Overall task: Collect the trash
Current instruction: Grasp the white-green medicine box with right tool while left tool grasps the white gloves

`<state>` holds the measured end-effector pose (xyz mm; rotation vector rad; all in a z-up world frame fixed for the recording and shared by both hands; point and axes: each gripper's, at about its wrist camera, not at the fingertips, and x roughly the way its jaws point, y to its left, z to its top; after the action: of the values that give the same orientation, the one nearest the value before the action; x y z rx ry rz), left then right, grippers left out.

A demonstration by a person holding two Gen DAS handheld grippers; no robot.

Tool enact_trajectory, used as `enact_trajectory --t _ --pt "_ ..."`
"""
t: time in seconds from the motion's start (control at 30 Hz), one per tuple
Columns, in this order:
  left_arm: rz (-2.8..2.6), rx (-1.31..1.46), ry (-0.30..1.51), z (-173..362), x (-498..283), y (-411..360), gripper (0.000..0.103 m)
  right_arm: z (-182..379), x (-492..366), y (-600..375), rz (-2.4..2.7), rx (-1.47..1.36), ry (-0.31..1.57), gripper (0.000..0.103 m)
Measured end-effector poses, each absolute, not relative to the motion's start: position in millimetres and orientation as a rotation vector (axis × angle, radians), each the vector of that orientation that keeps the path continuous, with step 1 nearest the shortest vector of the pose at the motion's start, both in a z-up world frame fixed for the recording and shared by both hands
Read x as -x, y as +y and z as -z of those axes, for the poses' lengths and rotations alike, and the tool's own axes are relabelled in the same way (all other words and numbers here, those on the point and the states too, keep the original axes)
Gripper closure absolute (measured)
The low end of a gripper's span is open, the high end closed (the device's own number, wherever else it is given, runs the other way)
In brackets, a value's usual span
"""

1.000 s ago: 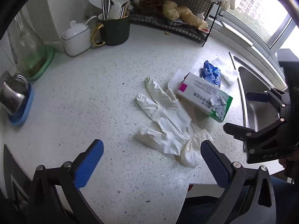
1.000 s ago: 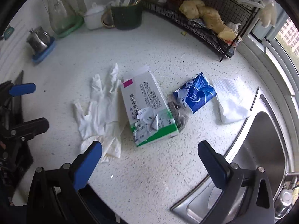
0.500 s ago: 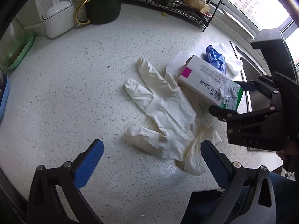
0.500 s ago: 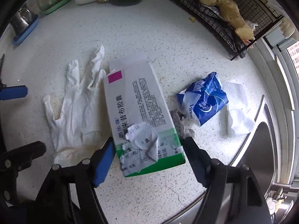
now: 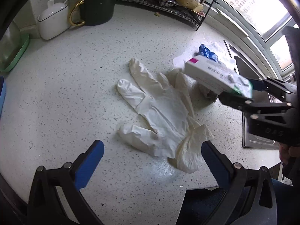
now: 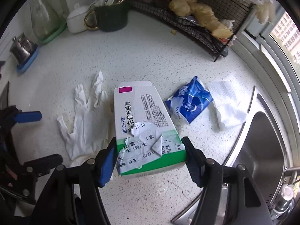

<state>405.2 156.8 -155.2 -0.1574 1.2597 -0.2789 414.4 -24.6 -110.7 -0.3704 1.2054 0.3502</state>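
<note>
A white medicine box (image 6: 144, 123) with a green end and a torn label sits between the pads of my right gripper (image 6: 150, 150), whose jaws are closing and press on its green end. In the left wrist view the box (image 5: 211, 73) hangs tilted above the counter in the right gripper (image 5: 243, 93). Crumpled white latex gloves (image 5: 159, 112) lie flat on the speckled counter, just ahead of my left gripper (image 5: 151, 150), which is open and empty. A blue wrapper (image 6: 189, 103) and a white tissue (image 6: 226, 103) lie to the right of the box.
A steel sink (image 6: 262, 150) lies at the right, close to the tissue. A black wire rack (image 6: 196, 24) with ginger stands at the back. A green mug of utensils (image 5: 97, 7), a white pot (image 5: 52, 22) and a metal cup (image 6: 22, 50) line the back left.
The right gripper came down over the box, closed on its green end and raised it off the counter. The left gripper sank closer to the gloves.
</note>
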Motion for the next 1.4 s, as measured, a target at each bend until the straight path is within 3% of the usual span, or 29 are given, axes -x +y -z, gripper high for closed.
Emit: enact_trajectory --t 0.6,1.07,1.23,1.33,1.4 --pt "0.447 -0.326 1.274 187 -427 91 0.000 89 -378 -78 -0.270 0.158 1.154 0.040" --pt "0.530 -0.276 1.273 192 -465 67 0.000 103 -371 -100 -0.214 0.062 1.211 0.040" --pt "0.543 -0.302 1.262 184 -447 77 0.018 103 -371 -102 -0.202 0.052 1.210 0.040" --pt "0.594 -0.311 1.255 179 -439 65 0.034 104 -372 -103 -0.200 0.042 1.211 0.040" --pt "0.619 -0.304 1.252 176 -433 58 0.051 105 -373 -102 -0.204 0.031 1.214 0.040"
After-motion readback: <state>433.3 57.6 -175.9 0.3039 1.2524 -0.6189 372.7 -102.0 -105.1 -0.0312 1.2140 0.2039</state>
